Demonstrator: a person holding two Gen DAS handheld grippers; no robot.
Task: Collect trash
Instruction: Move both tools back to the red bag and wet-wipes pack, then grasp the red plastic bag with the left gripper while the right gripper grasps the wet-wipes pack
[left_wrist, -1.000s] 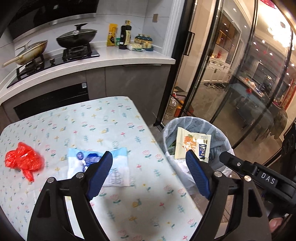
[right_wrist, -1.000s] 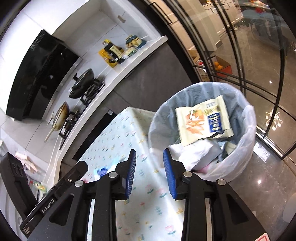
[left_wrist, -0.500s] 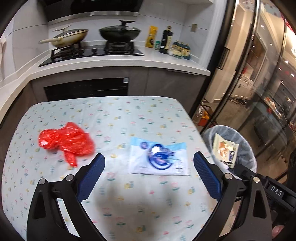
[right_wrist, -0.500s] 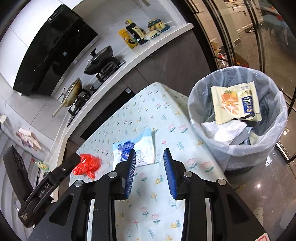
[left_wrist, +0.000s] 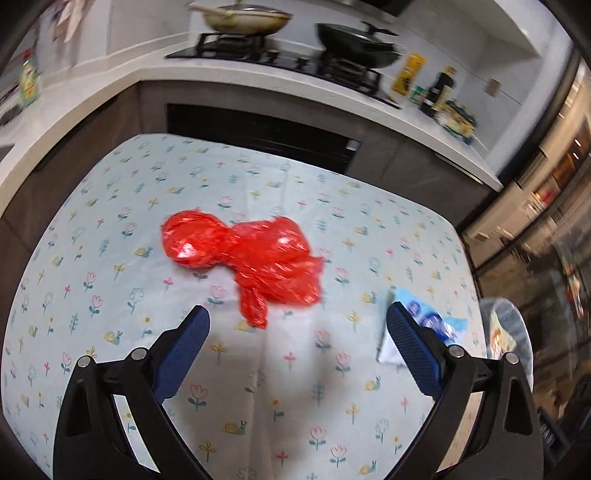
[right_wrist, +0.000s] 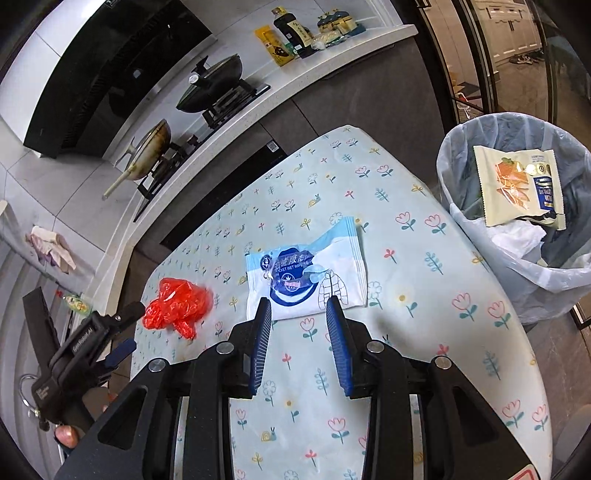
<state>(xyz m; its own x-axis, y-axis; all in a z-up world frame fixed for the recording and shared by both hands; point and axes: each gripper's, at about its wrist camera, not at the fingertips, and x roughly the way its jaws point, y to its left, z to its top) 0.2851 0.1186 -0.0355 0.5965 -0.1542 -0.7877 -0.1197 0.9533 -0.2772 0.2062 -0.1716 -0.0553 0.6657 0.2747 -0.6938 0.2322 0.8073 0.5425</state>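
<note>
Left claw (left_wrist: 295, 325): jaws wide, empty, above red bag (left_wrist: 251, 258). Right claw (right_wrist: 299, 314): jaws part-spread, empty, over wipes pack (right_wrist: 306, 269). Risk: flimsy bag slipping; flat pack skidding across cloth (right_wrist: 424, 288).

left gripper (left_wrist: 297, 317) spread wide; right gripper (right_wrist: 298, 308) parted narrowly, empty.

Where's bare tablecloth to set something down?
Free: the cloth between the wet-wipes pack and the trash bin, and the strip behind both pieces toward the counter. Tighter: the gap between the pack and the red bag.
</note>
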